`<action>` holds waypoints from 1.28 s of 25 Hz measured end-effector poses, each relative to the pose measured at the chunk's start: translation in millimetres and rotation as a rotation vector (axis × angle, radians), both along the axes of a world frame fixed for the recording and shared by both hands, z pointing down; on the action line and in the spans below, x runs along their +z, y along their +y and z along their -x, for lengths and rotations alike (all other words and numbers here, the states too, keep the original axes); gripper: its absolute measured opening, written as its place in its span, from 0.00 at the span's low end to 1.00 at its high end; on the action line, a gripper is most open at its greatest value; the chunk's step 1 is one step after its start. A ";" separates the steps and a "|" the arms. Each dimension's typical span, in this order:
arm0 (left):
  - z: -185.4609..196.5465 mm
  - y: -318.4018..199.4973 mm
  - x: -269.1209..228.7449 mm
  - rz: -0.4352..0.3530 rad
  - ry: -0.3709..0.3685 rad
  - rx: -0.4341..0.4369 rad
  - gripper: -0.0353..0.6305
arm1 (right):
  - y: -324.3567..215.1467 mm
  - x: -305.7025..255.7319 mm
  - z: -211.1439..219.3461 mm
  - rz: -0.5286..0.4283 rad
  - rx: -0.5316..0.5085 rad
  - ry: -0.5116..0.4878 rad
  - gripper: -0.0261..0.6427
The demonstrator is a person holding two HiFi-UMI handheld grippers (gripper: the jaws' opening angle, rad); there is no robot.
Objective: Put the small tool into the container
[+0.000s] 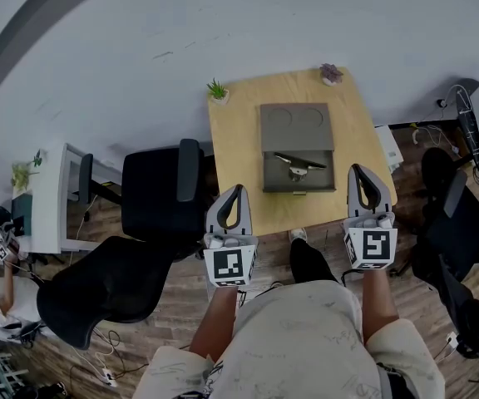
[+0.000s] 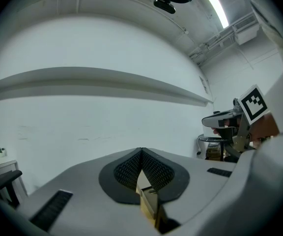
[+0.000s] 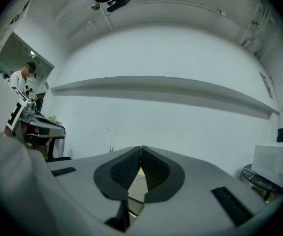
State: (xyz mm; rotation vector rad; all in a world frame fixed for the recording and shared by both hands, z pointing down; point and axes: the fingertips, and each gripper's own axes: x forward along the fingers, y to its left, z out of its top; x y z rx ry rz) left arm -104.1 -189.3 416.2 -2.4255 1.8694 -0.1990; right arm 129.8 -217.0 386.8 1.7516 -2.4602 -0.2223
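**Left gripper (image 1: 239, 189) and right gripper (image 1: 358, 169): jaws closed, nothing held**
Both hover at the near edge of the desk (image 1: 238, 144). Beyond them the small tool (image 1: 299, 164) appears to lie already inside the open container (image 1: 298, 123), so the task looks done.

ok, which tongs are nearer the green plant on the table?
Left. The left tongs are at the table's near edge on the green plant side; the right tongs are at the opposite side.
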 end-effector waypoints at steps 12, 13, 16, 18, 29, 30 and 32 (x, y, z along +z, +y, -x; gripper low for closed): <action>5.4 2.5 0.3 0.010 -0.005 -0.003 0.06 | -1.0 -3.8 -0.3 -0.002 0.003 -0.004 0.06; 5.6 2.5 1.4 0.013 -0.004 -0.003 0.06 | -1.1 -3.6 0.1 -0.001 0.002 -0.004 0.06; 4.7 0.9 -4.1 -0.002 -0.007 0.001 0.06 | -1.9 -2.5 1.6 0.002 -0.003 -0.003 0.06; 4.7 -0.1 -6.8 -0.016 -0.008 0.003 0.06 | -2.5 -1.8 2.7 0.005 -0.006 0.002 0.06; 6.4 -1.4 -5.1 -0.011 -0.015 -0.001 0.06 | -4.3 4.1 6.3 0.021 -0.016 0.011 0.06; 6.2 -1.8 -5.3 -0.011 -0.015 -0.002 0.06 | -4.5 4.9 6.3 0.024 -0.017 0.012 0.06; 6.2 -1.9 -4.0 -0.010 -0.015 -0.003 0.06 | -4.4 7.1 6.3 0.029 -0.018 0.012 0.06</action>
